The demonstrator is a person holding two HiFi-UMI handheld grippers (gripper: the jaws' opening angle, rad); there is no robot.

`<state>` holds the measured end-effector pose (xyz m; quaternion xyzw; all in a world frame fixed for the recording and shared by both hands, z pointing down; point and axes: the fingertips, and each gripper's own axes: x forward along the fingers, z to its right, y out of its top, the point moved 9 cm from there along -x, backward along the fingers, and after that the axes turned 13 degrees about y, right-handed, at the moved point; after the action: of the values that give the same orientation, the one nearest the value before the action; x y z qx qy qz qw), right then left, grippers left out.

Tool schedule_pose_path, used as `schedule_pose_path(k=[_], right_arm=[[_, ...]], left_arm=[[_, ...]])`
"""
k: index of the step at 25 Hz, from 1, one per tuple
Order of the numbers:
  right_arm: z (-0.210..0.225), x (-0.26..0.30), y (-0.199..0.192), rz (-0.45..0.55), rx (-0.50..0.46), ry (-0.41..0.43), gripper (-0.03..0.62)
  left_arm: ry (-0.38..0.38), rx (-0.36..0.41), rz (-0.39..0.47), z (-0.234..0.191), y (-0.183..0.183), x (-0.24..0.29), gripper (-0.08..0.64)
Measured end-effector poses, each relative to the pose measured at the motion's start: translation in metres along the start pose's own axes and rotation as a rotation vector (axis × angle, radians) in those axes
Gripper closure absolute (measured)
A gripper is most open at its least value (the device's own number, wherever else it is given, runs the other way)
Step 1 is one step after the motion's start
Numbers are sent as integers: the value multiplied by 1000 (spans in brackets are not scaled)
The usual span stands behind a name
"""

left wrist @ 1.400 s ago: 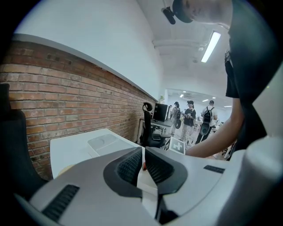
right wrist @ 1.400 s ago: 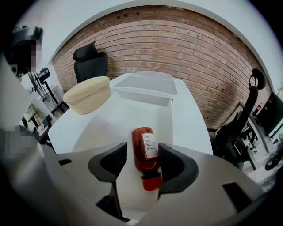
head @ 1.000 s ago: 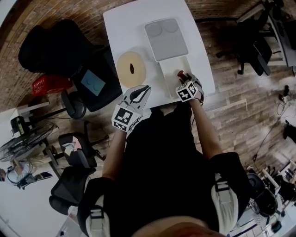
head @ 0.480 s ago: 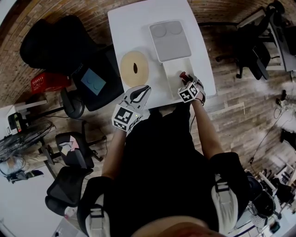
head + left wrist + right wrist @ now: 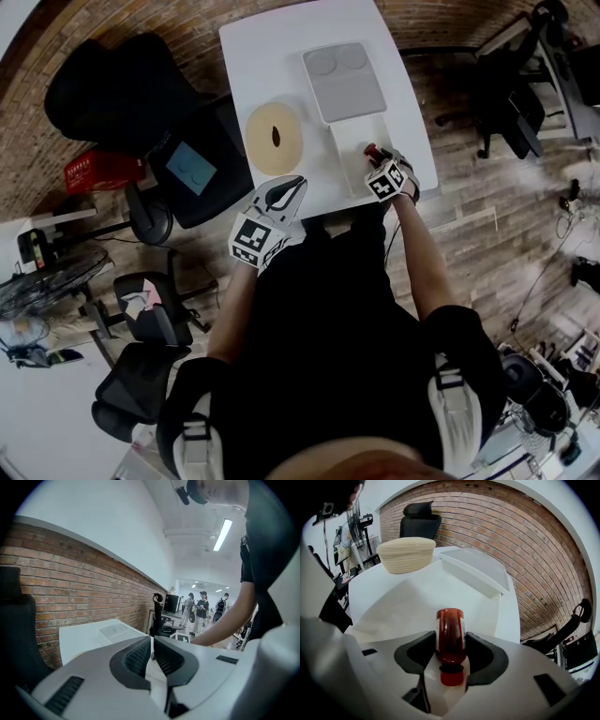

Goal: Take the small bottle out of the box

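Note:
A small brown bottle (image 5: 450,632) with a red cap lies between the jaws of my right gripper (image 5: 450,640), cap end toward the gripper. Both pads touch its sides. In the head view the bottle (image 5: 371,150) is over the near right part of the open white box (image 5: 339,167), and the right gripper (image 5: 376,161) reaches in from the table's front edge. Whether the bottle still rests on the box floor I cannot tell. My left gripper (image 5: 289,186) hangs shut at the table's front edge, holding nothing; its pads (image 5: 140,654) sit nearly together.
The box's lid (image 5: 342,80) lies flat behind the box on the white table (image 5: 262,56). A round beige basket (image 5: 274,138) stands left of the box. Black office chairs (image 5: 103,89) and a red basket (image 5: 101,169) stand on the floor to the left.
The right gripper stays at the bottle over the box, hardly shifted. The left gripper has not moved. The head view has drifted slightly.

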<state>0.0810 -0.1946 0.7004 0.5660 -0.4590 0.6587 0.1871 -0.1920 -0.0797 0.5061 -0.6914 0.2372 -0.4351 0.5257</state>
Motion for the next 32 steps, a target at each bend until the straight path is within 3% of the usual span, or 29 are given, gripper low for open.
schedule_pose_path(k=[12,23,32], right_arm=[[4,-4,-3,14,7,118,394],[-7,-4,-9,29,-40,79,394],[-25,-28,-1,139,-69,43,394]], left_arm=[[12,-1,15,3,-2,-18,526],[40,-9,13,-2,-5,-28,526],[27,-7,24,-2,-6,-26,526]])
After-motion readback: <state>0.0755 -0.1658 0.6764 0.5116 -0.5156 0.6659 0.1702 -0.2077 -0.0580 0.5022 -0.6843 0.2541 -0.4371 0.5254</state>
